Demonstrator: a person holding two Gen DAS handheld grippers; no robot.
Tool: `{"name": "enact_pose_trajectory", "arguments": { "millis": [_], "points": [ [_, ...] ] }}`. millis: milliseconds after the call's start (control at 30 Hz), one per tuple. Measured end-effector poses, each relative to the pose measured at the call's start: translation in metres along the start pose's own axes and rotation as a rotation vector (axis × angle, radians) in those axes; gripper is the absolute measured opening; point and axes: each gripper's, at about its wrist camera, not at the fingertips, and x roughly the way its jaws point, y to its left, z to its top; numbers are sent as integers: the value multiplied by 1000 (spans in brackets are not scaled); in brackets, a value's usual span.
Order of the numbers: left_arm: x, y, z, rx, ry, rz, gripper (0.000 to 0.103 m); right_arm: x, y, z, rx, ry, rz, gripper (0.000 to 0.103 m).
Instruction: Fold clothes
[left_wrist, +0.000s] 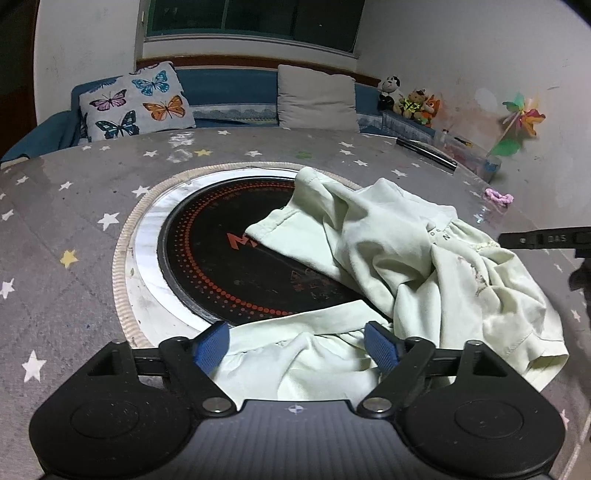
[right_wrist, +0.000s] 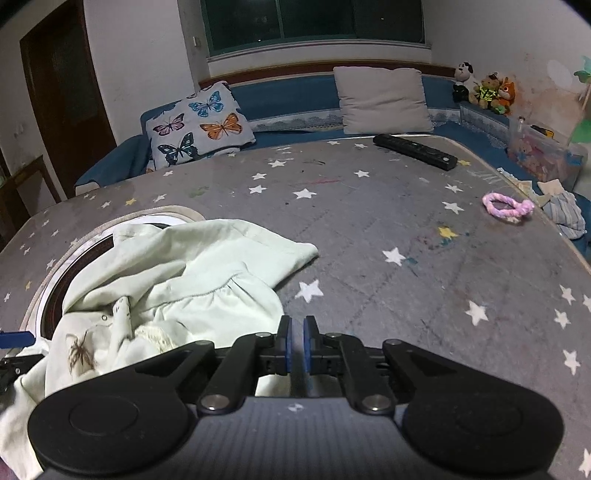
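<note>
starting out, really: the pale green garment (left_wrist: 388, 251) lies crumpled, unfolded, half over the round black hotplate (left_wrist: 221, 266) mid-bench. left tool (left_wrist: 295, 345) spread wide over its hem, right tool (right_wrist: 297, 345) nearly shut, empty.

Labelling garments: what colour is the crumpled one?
Pale mint green garment, clearest in the left wrist view.

Your table (right_wrist: 369, 229): grey cover with white and yellow stars. Round black cooktop (left_wrist: 221, 266) with orange dots set in its middle. Pale green garment (right_wrist: 177, 280) lies crumpled, partly over cooktop. Black remote (right_wrist: 415, 151) near far edge. Pink hair tie (right_wrist: 508, 207) by right edge.
</note>
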Motion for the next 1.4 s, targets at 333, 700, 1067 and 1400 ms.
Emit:
{"name": "enact_pose_trajectory", "arguments": {
  "millis": [333,700,1067,1400],
  "points": [
    [3,2,-2,-56,-29,-87,103,11,15,4,-20,4,17,7],
    [5,2,2,-99,-36,-49,103,15,15,6,-26,6,17,9],
    [8,-7,1,-20,-21,-50,49,28,18,3,-34,22,14,9],
    [4,-9,-1,-3,-42,-64,11,31,19,3,-38,16,2,9]
  ]
}}
